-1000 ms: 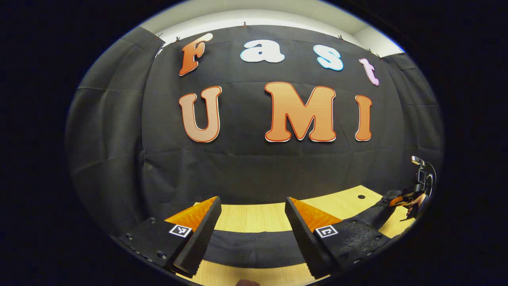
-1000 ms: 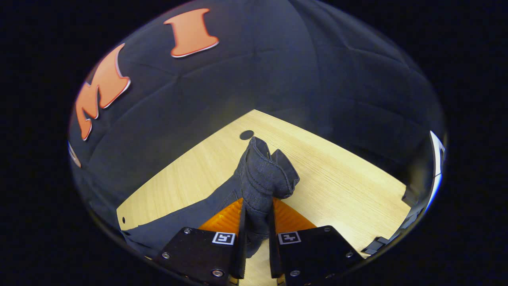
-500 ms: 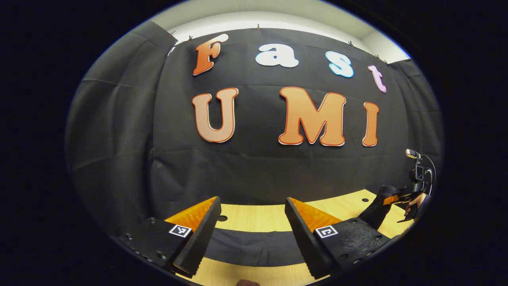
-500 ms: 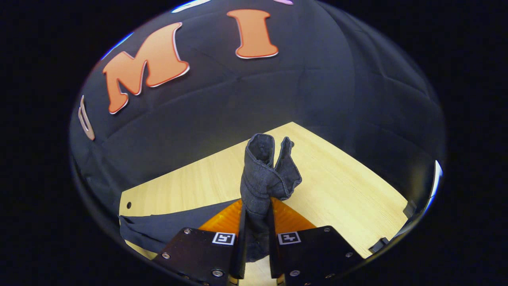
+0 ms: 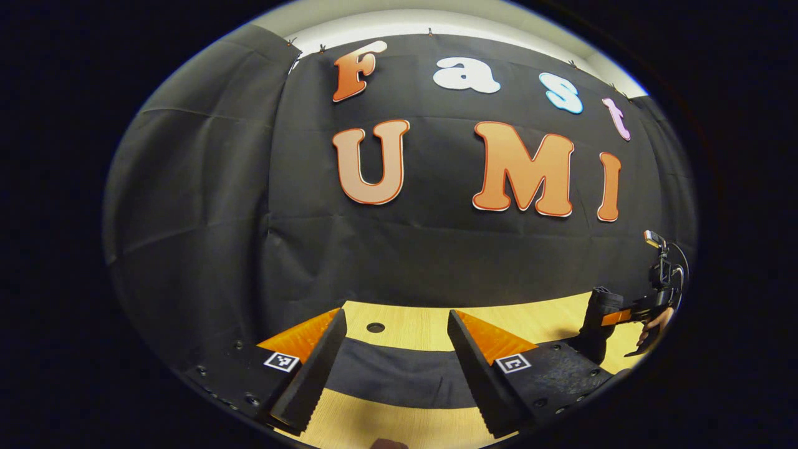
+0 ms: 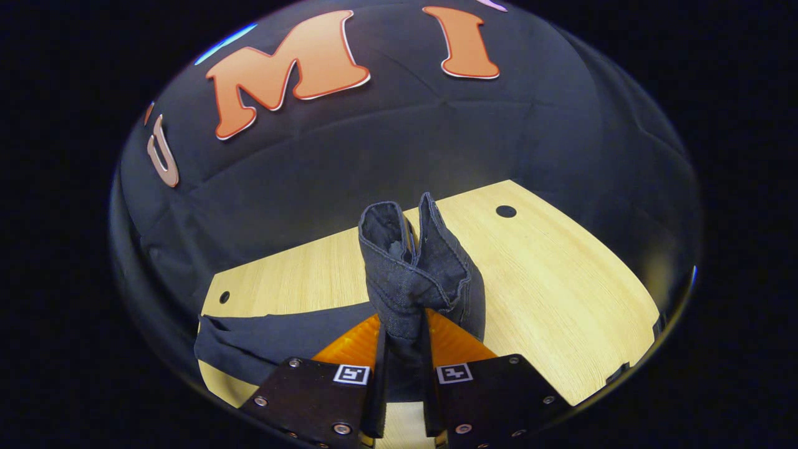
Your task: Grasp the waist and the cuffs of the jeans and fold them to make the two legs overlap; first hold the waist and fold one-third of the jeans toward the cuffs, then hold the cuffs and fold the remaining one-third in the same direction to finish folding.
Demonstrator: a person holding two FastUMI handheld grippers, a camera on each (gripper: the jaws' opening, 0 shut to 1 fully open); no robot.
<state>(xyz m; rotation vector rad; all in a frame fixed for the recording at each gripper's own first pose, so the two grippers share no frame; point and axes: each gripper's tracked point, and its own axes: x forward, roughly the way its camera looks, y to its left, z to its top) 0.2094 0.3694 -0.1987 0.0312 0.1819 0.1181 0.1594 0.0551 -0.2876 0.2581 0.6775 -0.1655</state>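
Dark blue jeans (image 6: 280, 333) lie flat on the light wooden table (image 6: 561, 287). Their cuffs (image 6: 414, 268) stand bunched upright between the fingers of my right gripper (image 6: 404, 349), which is shut on them above the table. In the left gripper view the jeans (image 5: 393, 377) stretch across the table beneath my left gripper (image 5: 396, 333). That gripper is open and holds nothing. Far to the right in this view the other gripper (image 5: 623, 312) lifts the cuffs (image 5: 598, 324), with a hand (image 5: 654, 324) behind it.
The black cloth wall (image 5: 405, 262) rises close behind the table. Small round holes sit in the tabletop (image 6: 505, 211), (image 6: 224, 297), (image 5: 375, 327). Bare wood spreads to the right of the cuffs (image 6: 561, 312) in the right gripper view.
My right gripper has swung and carried the held cuffs higher, turning toward the left; more of the flat jeans and table shows. My left gripper stayed open and shifted slightly left.
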